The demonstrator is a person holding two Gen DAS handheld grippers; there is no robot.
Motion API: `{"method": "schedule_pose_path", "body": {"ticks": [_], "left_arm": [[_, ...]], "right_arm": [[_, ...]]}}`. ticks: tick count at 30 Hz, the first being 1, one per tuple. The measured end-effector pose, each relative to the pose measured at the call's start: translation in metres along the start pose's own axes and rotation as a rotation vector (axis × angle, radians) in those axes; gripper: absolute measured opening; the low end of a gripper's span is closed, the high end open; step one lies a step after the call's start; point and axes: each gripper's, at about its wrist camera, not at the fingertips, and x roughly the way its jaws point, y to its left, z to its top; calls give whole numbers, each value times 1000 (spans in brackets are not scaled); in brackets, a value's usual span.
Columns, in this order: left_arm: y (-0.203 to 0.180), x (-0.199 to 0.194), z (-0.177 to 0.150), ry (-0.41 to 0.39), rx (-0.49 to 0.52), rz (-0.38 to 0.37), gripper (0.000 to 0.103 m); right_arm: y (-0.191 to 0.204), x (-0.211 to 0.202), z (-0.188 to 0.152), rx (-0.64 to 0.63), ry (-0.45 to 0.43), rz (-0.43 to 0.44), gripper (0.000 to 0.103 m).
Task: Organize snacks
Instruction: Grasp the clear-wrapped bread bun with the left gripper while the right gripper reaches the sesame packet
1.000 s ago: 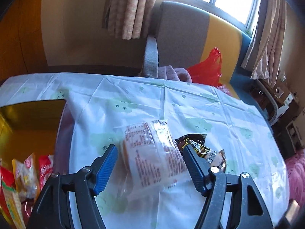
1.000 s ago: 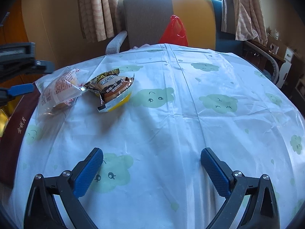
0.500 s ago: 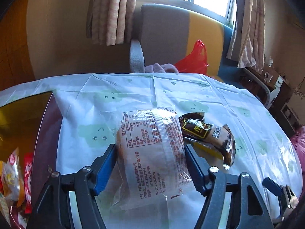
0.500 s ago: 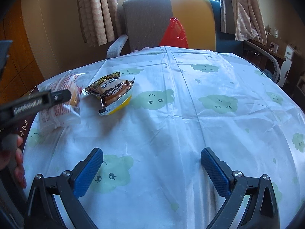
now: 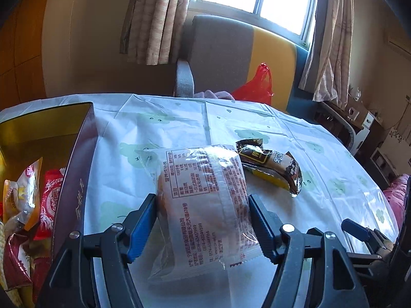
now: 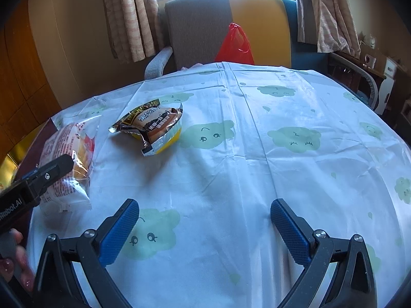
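My left gripper (image 5: 201,220) is shut on a clear-wrapped bread packet (image 5: 203,200) with red print, its blue pads pressing both sides. The right wrist view shows the same bread packet (image 6: 66,154) at the table's left, with one left finger (image 6: 51,169) across it. A dark brown and yellow snack packet (image 5: 272,166) lies on the cloth just right of it, also visible as the brown snack packet (image 6: 154,128). A maroon box (image 5: 77,179) with a gold inside stands at the left and holds several snack packs (image 5: 30,200). My right gripper (image 6: 205,225) hangs open over bare cloth.
A white tablecloth (image 6: 257,166) with green clouds covers the round table. Behind it stands a grey and yellow chair (image 6: 205,25) with a red plastic bag (image 6: 236,43). A person's hand (image 6: 12,264) shows at the lower left. Shelves stand at the far right.
My left gripper has carried the bread packet nearer and away from the brown snack packet, and the box has come closer on its left. The right gripper has stayed put.
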Motion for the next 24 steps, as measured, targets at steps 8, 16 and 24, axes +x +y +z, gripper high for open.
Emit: {"method": "schedule_pose_path", "body": {"ticks": [8,16,24], "left_arm": [[5,0,-4,-4,-21,-19,71],[5,1,-5,-6,-19,-20,71],[6,3,-6,-6,-18,-20,72]], "right_arm": [[-10,-3,43,44,-40,129,97],[52,44,103,-189,20,171,97],[81,89,90,-351,115,137,76]]}}
